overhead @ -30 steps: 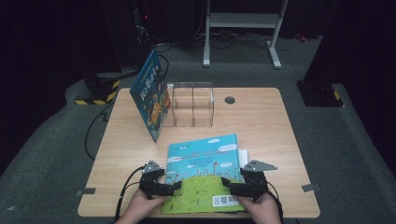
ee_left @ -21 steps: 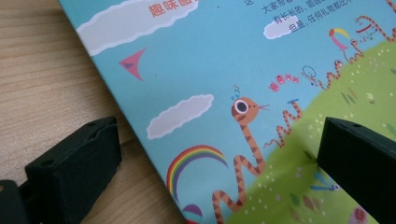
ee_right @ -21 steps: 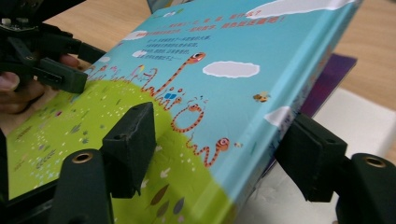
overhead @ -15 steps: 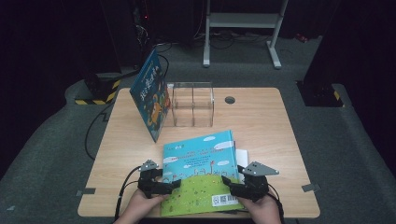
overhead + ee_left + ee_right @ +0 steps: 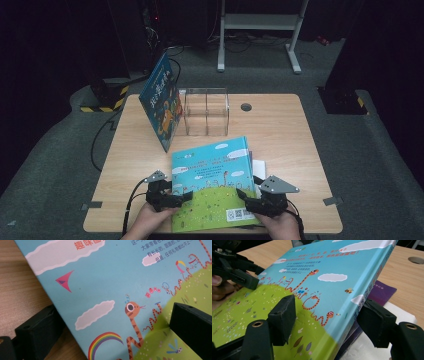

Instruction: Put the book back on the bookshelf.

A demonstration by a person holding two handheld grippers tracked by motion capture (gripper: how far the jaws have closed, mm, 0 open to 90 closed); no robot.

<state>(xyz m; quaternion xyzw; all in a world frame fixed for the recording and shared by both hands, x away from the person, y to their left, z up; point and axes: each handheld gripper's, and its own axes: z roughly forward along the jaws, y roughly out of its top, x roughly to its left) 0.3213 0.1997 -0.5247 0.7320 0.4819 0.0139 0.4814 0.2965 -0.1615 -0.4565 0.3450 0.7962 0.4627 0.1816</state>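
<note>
A picture book (image 5: 215, 180) with a blue sky and green hill cover sits at the table's front, its far edge tipped up. My left gripper (image 5: 175, 196) grips its left edge; in the left gripper view one jaw lies under the book (image 5: 105, 285) and the other on the cover, with the left gripper (image 5: 113, 315) closed across it. My right gripper (image 5: 250, 197) has just been closing on the spine side; in the right gripper view the right gripper (image 5: 327, 306) has one pad on the cover (image 5: 319, 272) and one under the spine.
A second picture book (image 5: 161, 102) leans upright against a clear acrylic holder (image 5: 206, 112) at the back left. A purple book (image 5: 384, 291) and white sheets (image 5: 259, 167) lie under the held book's right side. A cable hole (image 5: 245, 107) sits in the wooden table (image 5: 285, 135).
The book's far edge has lifted and the book has swung slightly askew. Both grippers stay at its near corners, the right one a little closer in.
</note>
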